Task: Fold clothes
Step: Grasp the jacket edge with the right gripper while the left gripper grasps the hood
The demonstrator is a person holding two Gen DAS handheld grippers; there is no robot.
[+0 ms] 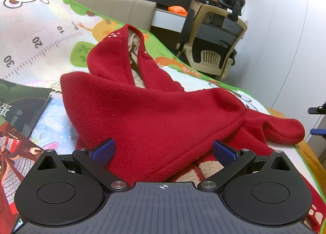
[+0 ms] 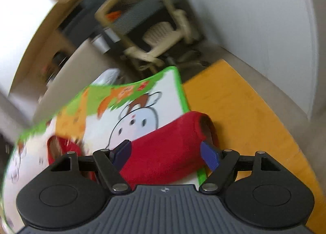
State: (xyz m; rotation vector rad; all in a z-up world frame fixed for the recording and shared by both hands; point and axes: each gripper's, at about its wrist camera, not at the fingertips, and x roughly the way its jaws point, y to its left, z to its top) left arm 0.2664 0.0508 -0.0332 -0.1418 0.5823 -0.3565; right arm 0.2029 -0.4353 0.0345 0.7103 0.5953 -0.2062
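Over red fleece hoodie (image 1: 154,111): left gripper (image 1: 163,150) wide, empty; right gripper (image 2: 166,155) wide astride sleeve (image 2: 169,142).

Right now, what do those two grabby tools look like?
Both look alike. The left tool and the right tool each have two blue fingertips on black hinged arms with silver screws. Behind sit two round black discs and a grey ribbed body with a small white crosshair mark. No cables or sleeves show.

The hoodie (image 1: 154,111) is red and fuzzy, tan inside. The mat (image 1: 51,30) under it is white with green edges and cartoon animals. The gripper fingers (image 1: 104,149) are blue.
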